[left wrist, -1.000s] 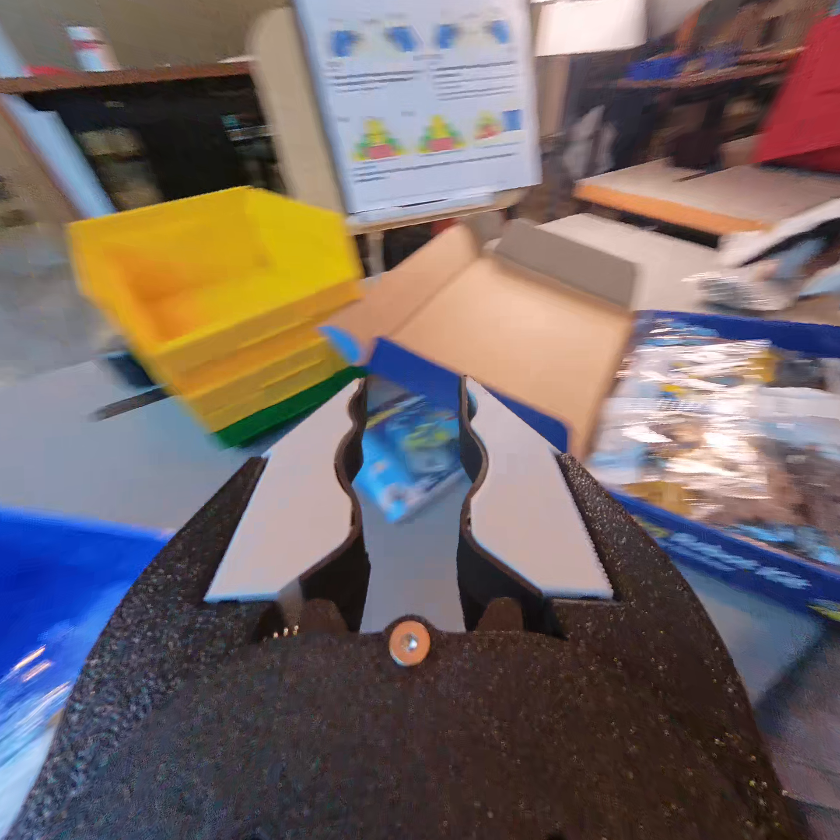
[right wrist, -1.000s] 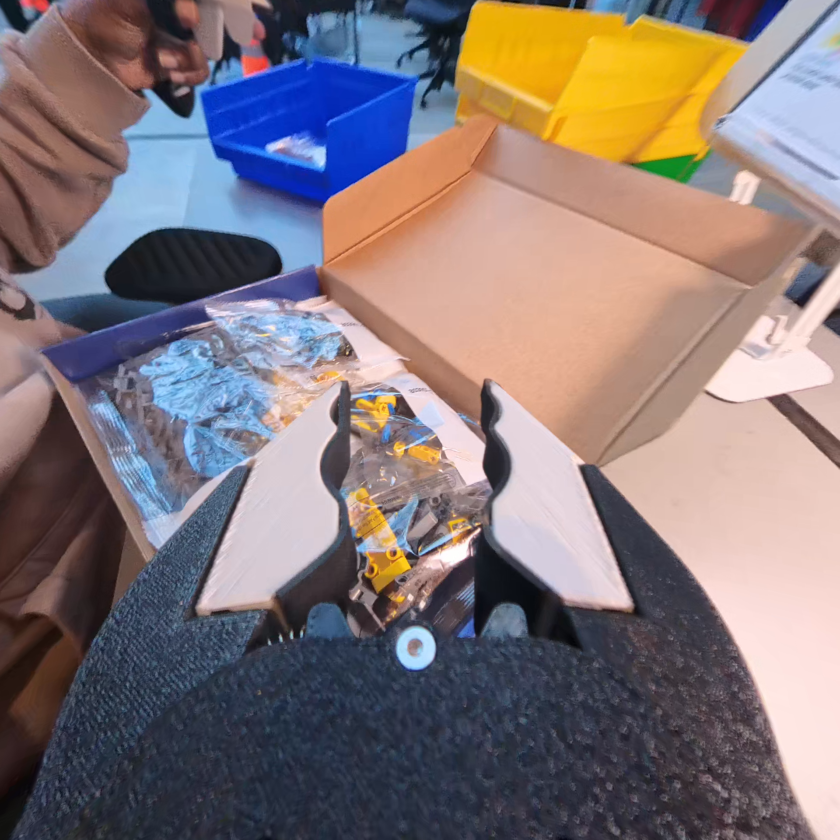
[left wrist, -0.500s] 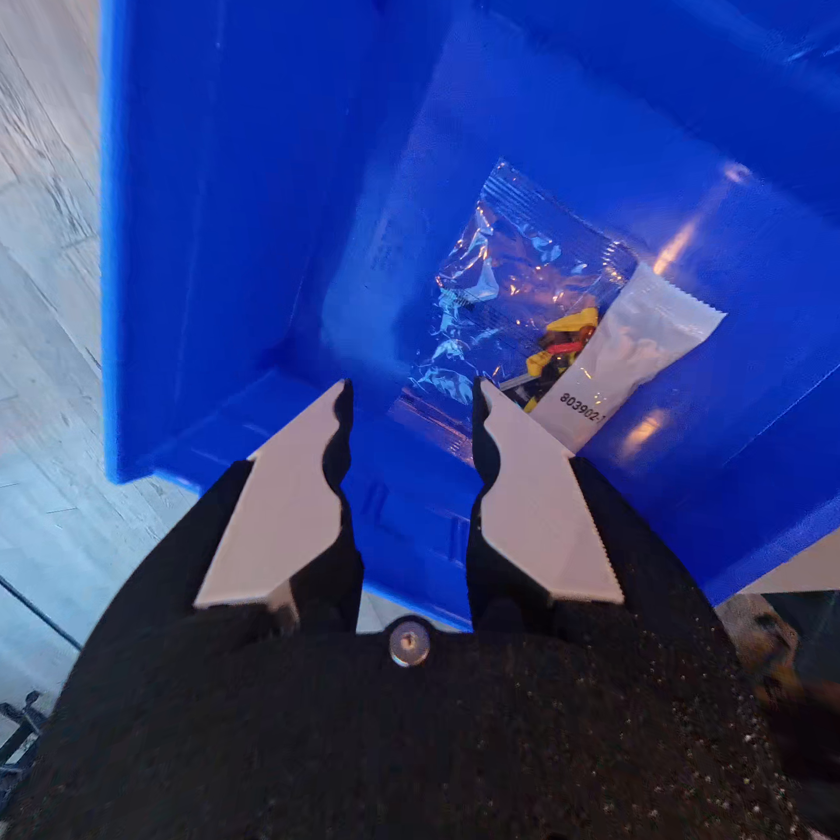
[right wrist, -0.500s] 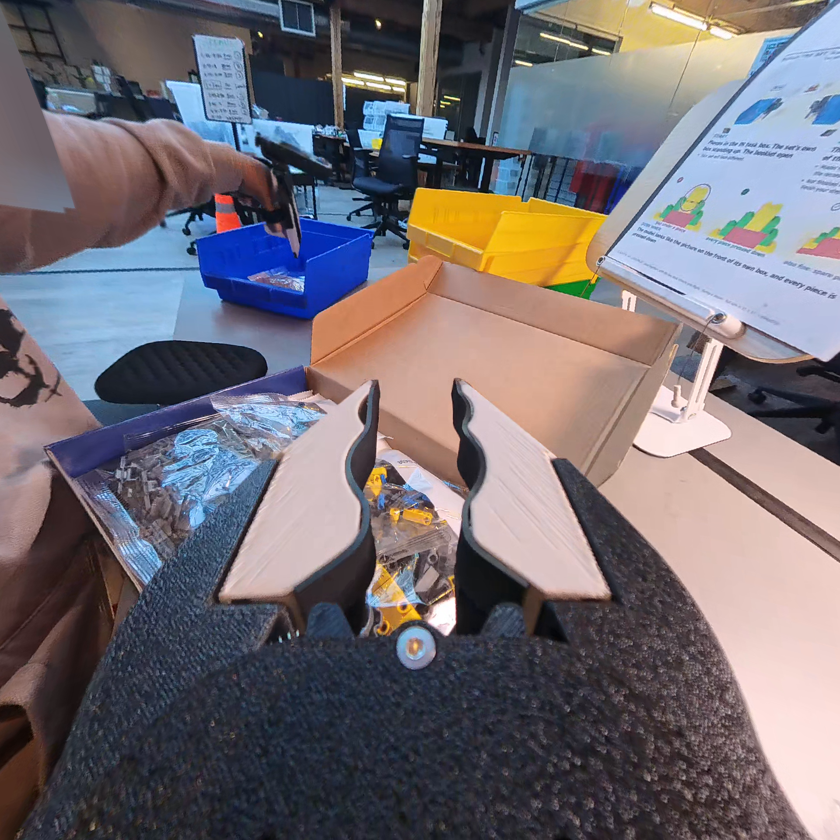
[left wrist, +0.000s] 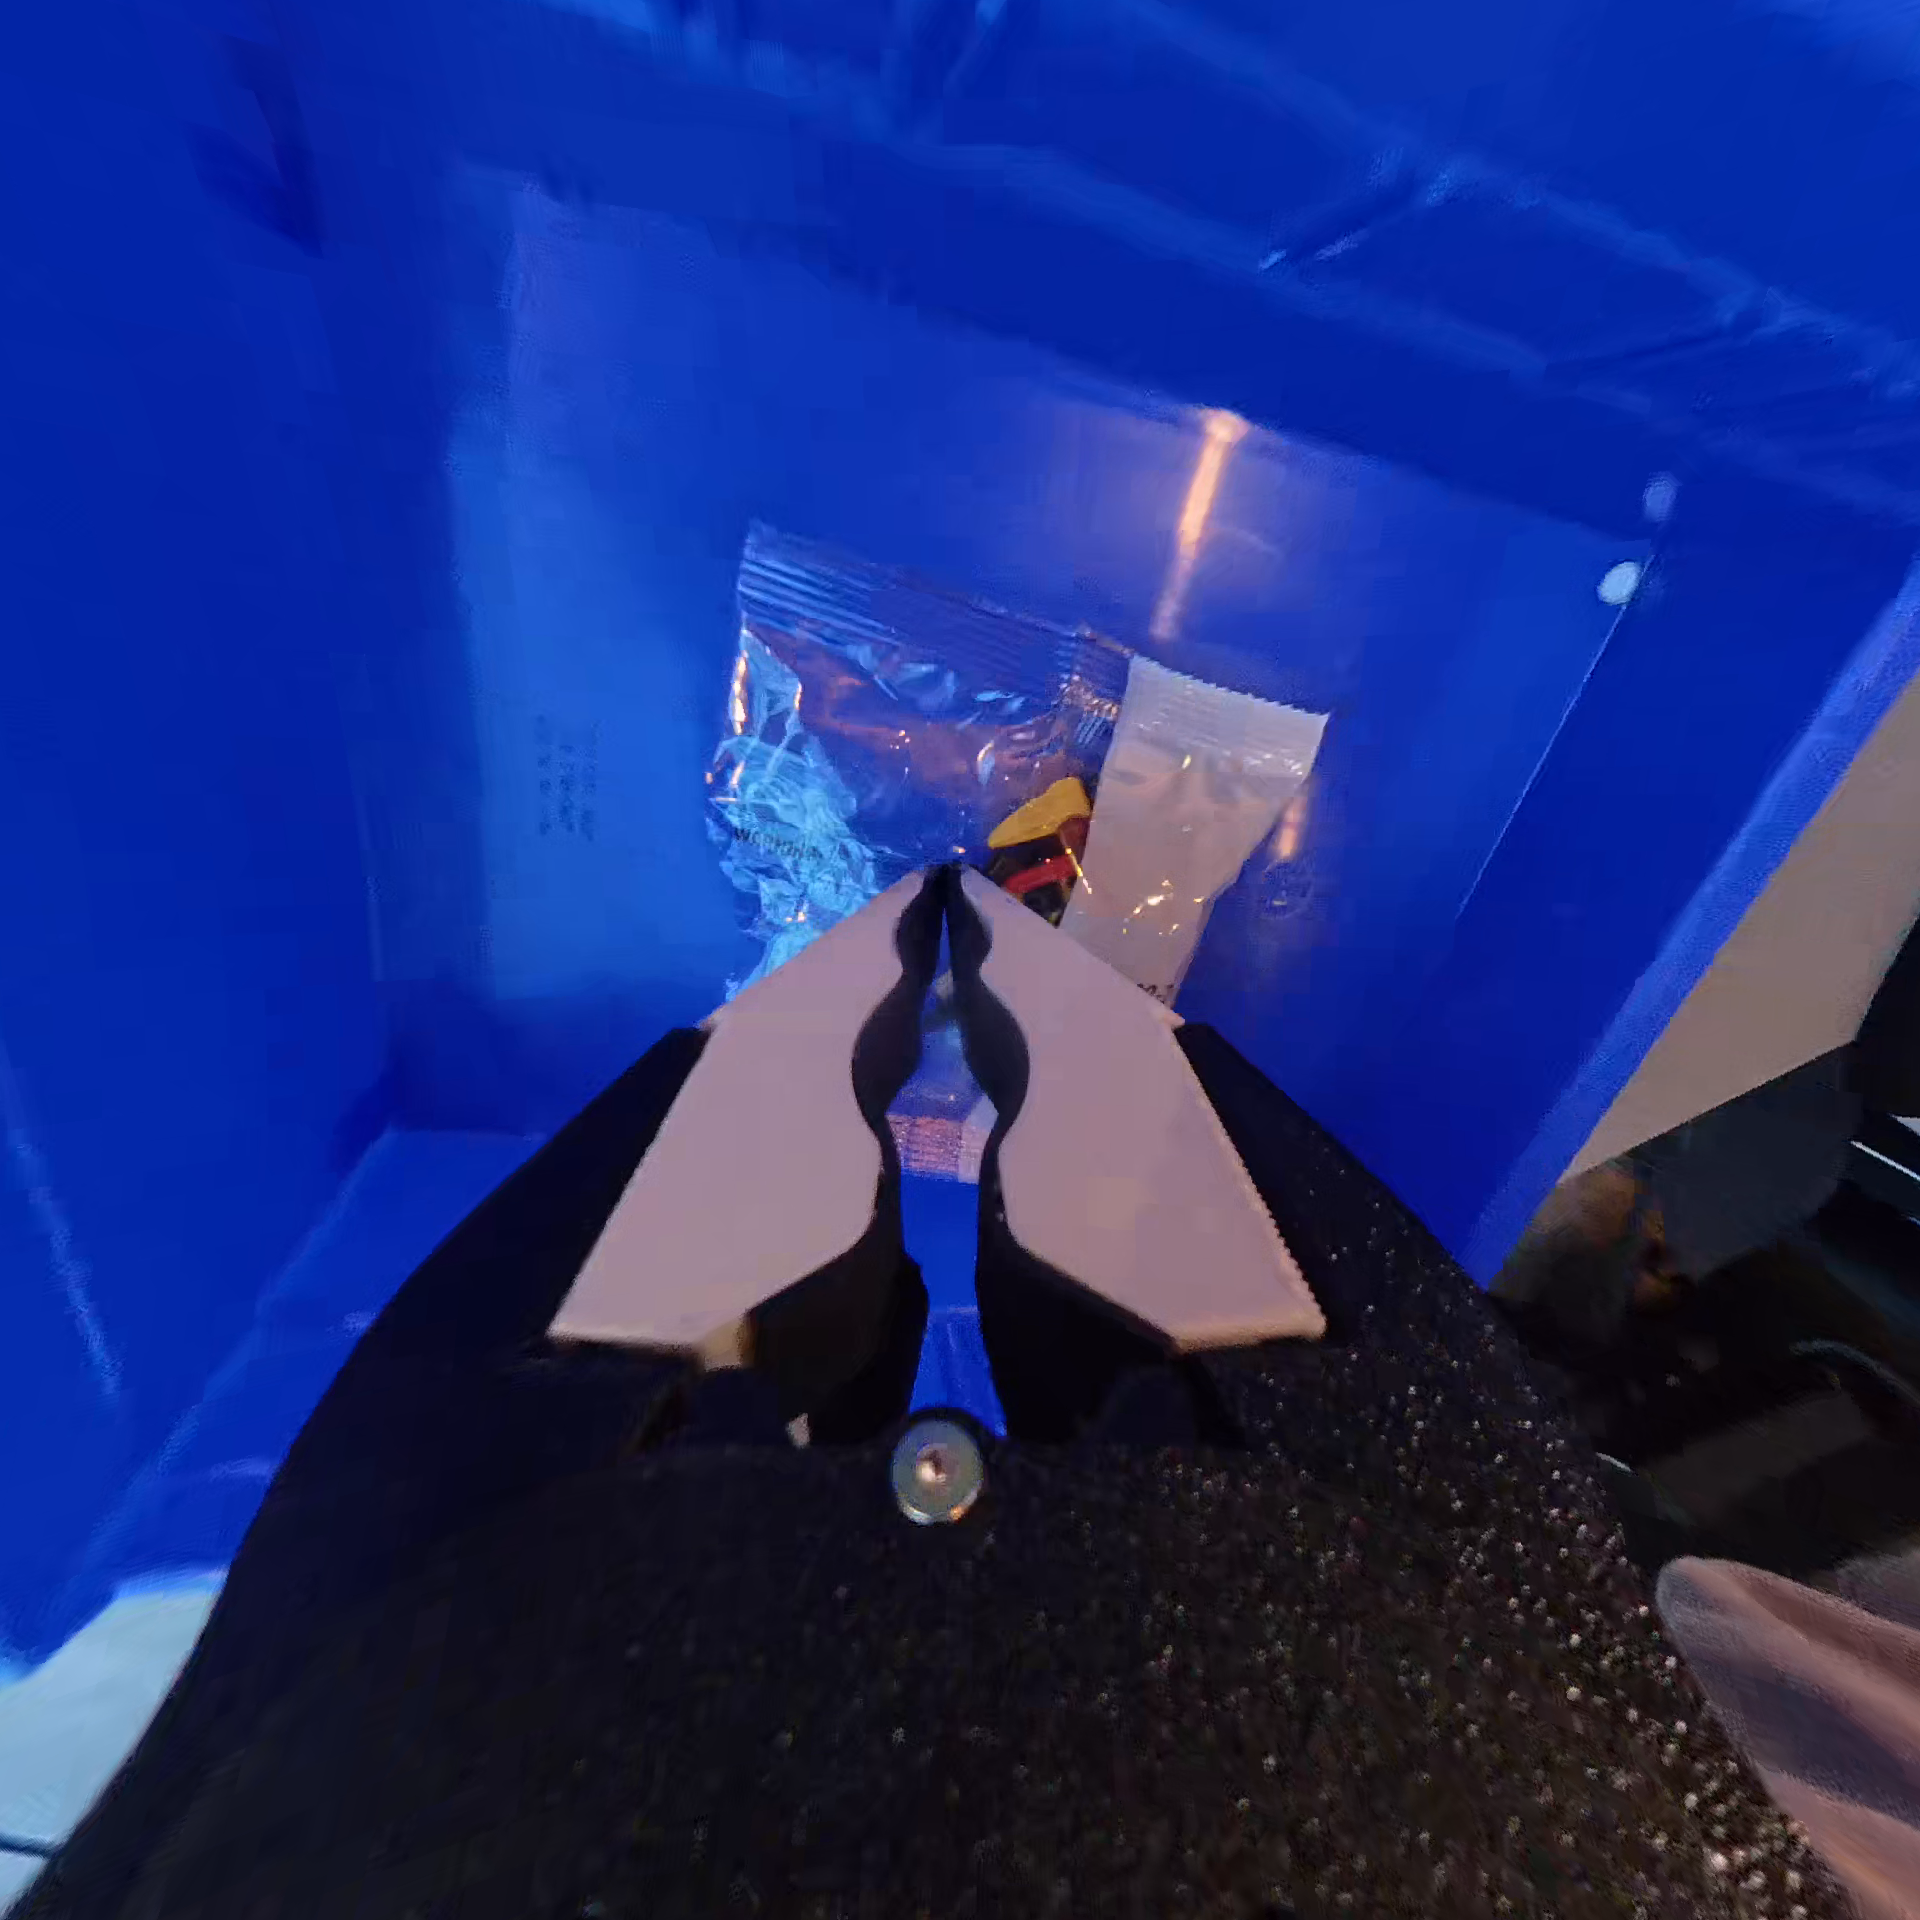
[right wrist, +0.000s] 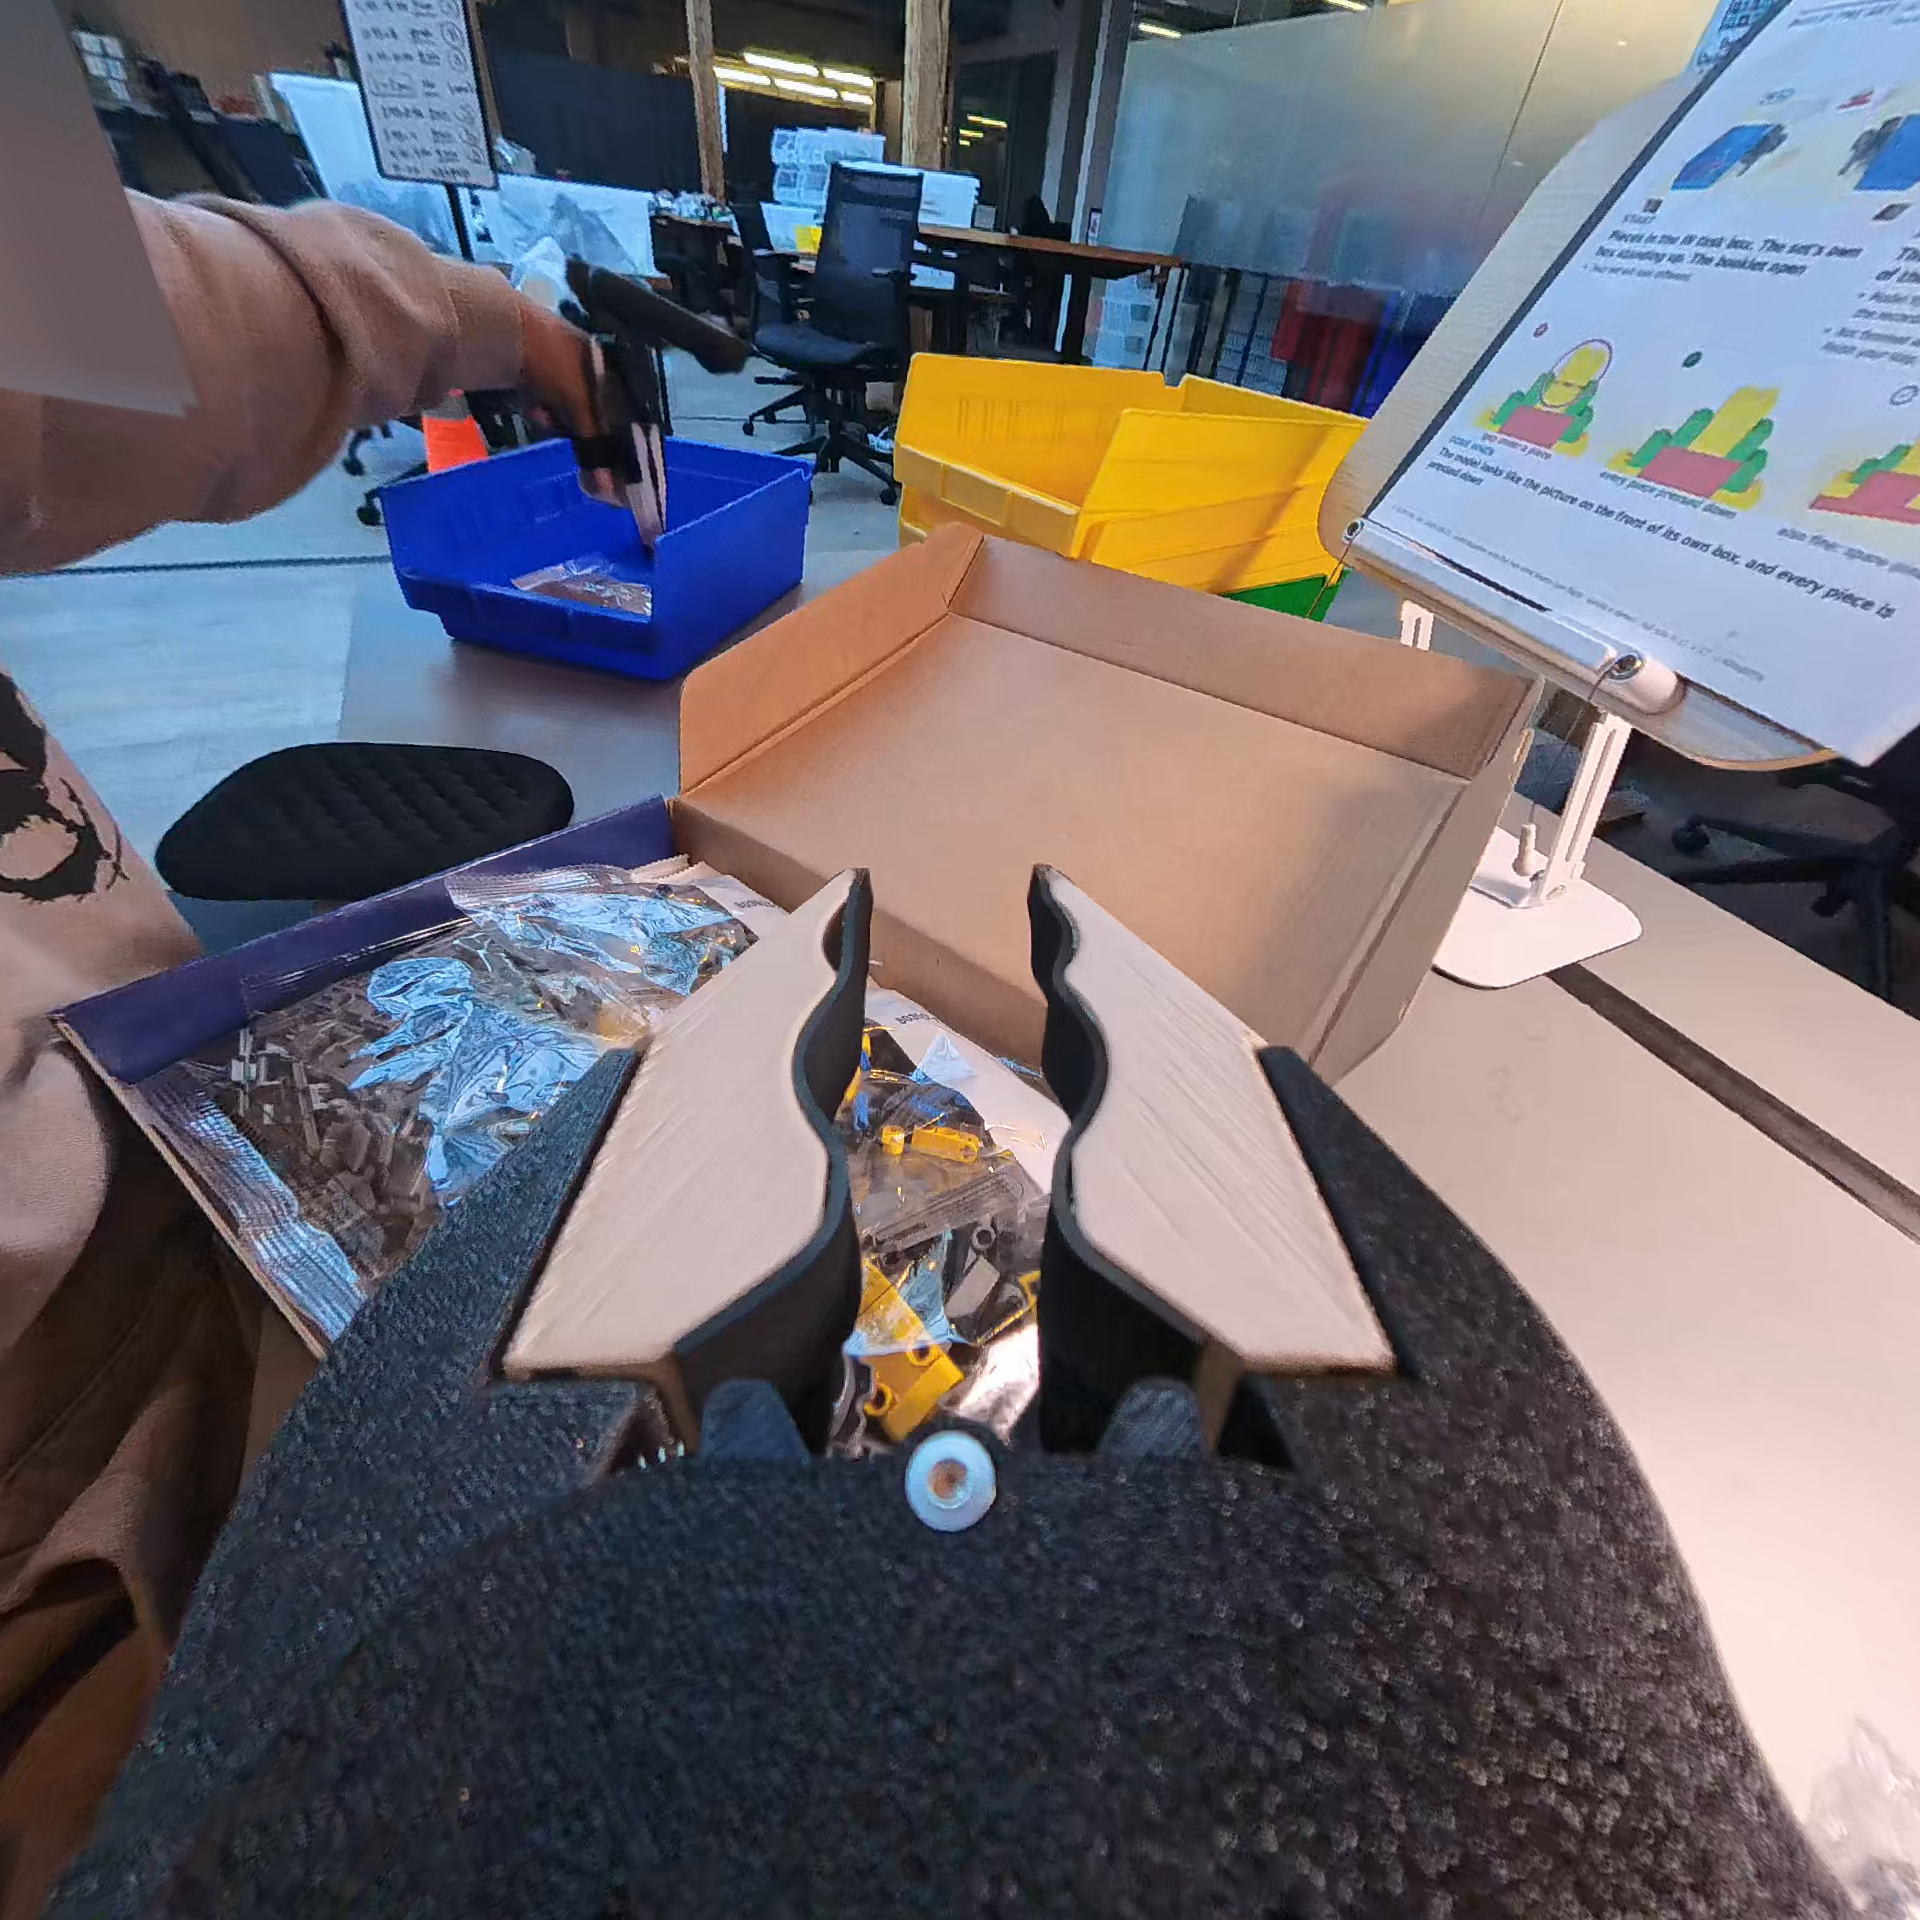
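My left gripper (left wrist: 943, 878) is down inside a blue bin (left wrist: 312, 623), its tips closed together on the film of a clear bag (left wrist: 883, 717) with yellow and red pieces. A white packet (left wrist: 1195, 790) lies against the bag's right side. In the right wrist view the left gripper (right wrist: 649, 520) reaches into the blue bin (right wrist: 727, 561) at the bag (right wrist: 582, 587). My right gripper (right wrist: 945, 883) is open and empty. It hovers over an open cardboard box (right wrist: 1091, 810) holding a bag of yellow pieces (right wrist: 935, 1174) and a bag of grey pieces (right wrist: 416, 1060).
Stacked yellow bins (right wrist: 1122, 468) stand behind the box. An instruction sheet on a white stand (right wrist: 1714, 416) is at the right. A black padded seat (right wrist: 364, 821) is left of the box. A person's sleeve (right wrist: 260, 364) crosses the left side. One gripper's finger ends stand about 70 cm off the other's. About 6 cm separates my left fingertips from the white packet (left wrist: 1195, 790).
My left gripper swung from the box to the blue bin, went down to the clear bag and closed. My right gripper tilted up slightly and stays open over the box.
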Demonstrator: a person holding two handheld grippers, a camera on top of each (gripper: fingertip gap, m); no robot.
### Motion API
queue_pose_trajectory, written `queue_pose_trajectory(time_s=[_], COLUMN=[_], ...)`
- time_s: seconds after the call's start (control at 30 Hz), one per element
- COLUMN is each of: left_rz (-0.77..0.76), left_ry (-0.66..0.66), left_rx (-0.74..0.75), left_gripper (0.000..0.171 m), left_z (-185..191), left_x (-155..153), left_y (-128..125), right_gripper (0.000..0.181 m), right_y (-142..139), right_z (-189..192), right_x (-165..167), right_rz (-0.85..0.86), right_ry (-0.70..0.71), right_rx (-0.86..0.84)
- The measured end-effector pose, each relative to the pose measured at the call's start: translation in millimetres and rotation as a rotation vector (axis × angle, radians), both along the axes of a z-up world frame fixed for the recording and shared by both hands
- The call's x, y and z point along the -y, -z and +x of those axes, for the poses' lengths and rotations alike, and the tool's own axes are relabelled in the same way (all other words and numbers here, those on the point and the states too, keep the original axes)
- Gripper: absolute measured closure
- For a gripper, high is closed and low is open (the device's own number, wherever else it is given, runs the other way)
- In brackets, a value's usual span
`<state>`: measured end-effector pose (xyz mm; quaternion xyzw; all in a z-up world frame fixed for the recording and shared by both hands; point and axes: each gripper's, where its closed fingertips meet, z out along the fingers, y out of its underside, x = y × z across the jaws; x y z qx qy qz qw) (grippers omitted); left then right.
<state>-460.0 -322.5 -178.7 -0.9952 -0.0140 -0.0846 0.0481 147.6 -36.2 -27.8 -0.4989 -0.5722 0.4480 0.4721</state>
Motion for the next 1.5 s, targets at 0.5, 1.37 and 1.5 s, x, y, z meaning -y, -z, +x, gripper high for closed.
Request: queue_pose_trajectory(time_s=[0.5,1.37,1.5], left_rz=[-0.42,-0.015,0.079], left_ry=[-0.021,0.252,0.315], left_rx=[-0.069,-0.129,-0.173], left_gripper=[0.109,0.171,0.171], left_z=[-24.6,26.4,48.7], left_x=[69.9,21.6,5.3], left_y=[18.1,-72.7,-106.9], right_gripper=[0.153,0.157,0.157], right_y=[0.6,-3.7,-4.1], right_z=[-3.9,-7.6,-9.3], right_x=[7.8,5.3,11.0], right_rz=[0.004,-0.002,0.0], right_ry=[-0.021,-0.021,-0.047], right_rx=[0.003,-0.041,-0.042])
